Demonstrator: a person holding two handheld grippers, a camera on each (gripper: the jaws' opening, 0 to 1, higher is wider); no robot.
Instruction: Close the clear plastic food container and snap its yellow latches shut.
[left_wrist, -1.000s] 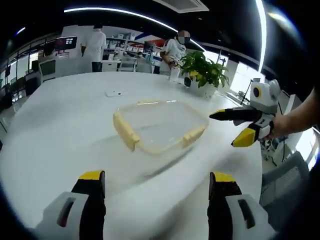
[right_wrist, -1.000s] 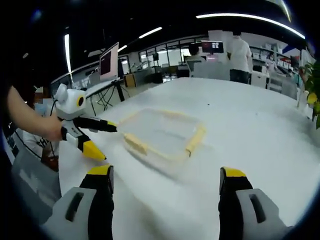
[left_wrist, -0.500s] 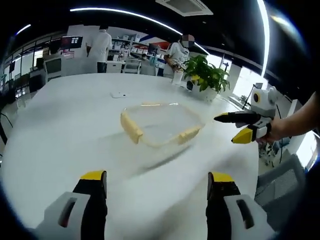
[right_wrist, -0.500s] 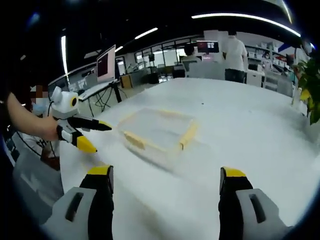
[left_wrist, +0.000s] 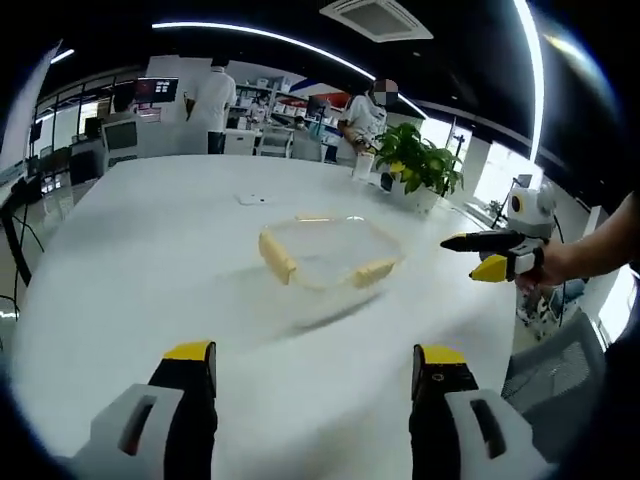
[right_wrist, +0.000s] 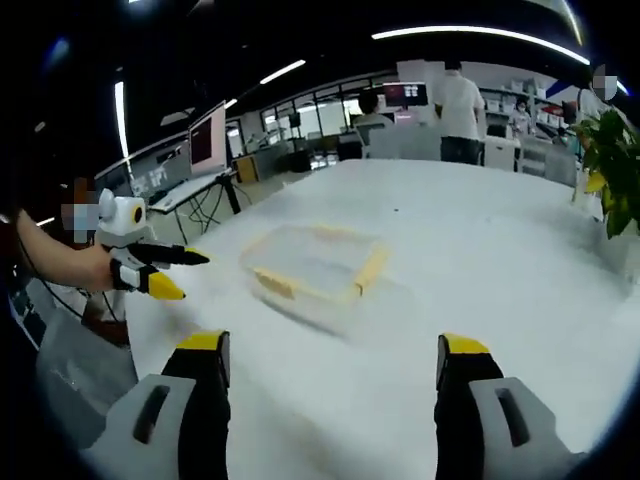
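Note:
The clear plastic container (left_wrist: 325, 250) with yellow latches (left_wrist: 276, 258) lies on the white table (left_wrist: 150, 260), its lid on. It is also in the right gripper view (right_wrist: 312, 262), with a yellow latch (right_wrist: 370, 269) on its right side. My left gripper (left_wrist: 312, 372) is open, well back from the container, with nothing between its jaws. My right gripper (right_wrist: 335, 362) is open too, likewise far from it. The right gripper (left_wrist: 497, 254) enters the left gripper view at right, held by a hand. The left gripper (right_wrist: 150, 270) appears at left in the right gripper view.
A potted green plant (left_wrist: 418, 160) stands at the table's far edge beyond the container. A small white object (left_wrist: 252, 198) lies on the table behind the container. People (left_wrist: 215, 100) stand by desks and monitors in the background. A monitor on a stand (right_wrist: 207, 140) stands off the table.
Both grippers have drawn back from the container, so it looks smaller and farther in both views. The container itself has stayed in place.

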